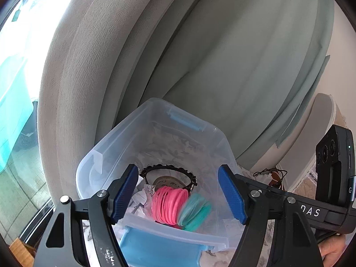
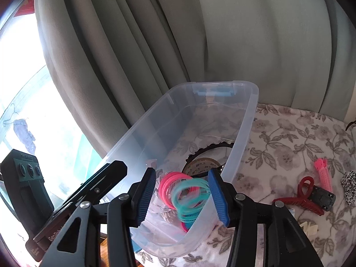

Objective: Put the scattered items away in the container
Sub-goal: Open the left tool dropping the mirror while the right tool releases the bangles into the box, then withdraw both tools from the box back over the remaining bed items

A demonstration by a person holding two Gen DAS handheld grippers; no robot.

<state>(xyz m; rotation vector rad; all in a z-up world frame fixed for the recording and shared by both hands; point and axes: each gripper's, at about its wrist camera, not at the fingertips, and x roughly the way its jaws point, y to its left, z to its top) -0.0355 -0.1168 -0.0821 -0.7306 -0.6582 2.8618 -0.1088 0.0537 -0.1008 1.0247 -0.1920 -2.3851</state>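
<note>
A clear plastic bin (image 1: 106, 151) (image 2: 244, 120) with blue latches stands on a floral cloth. Inside lie a pink coil (image 1: 169, 202) (image 2: 165, 185), a black studded band (image 1: 169, 169) (image 2: 211, 148), a tape roll (image 2: 201, 164) and crumpled paper (image 1: 140, 197). A teal coil (image 1: 195, 211) (image 2: 191, 198) is blurred in the air over the bin, between the open fingers. My left gripper (image 1: 178, 197) is open over the bin's near end. My right gripper (image 2: 181, 197) is open above the bin's near rim, empty.
On the cloth right of the bin lie a red claw clip (image 2: 300, 197), a pink clip (image 2: 322, 173), a small black item (image 2: 322, 198) and a spotted fabric piece (image 2: 350, 187). A tangle of cords (image 1: 271, 175) lies beyond the bin. Grey curtains (image 2: 155, 44) hang behind.
</note>
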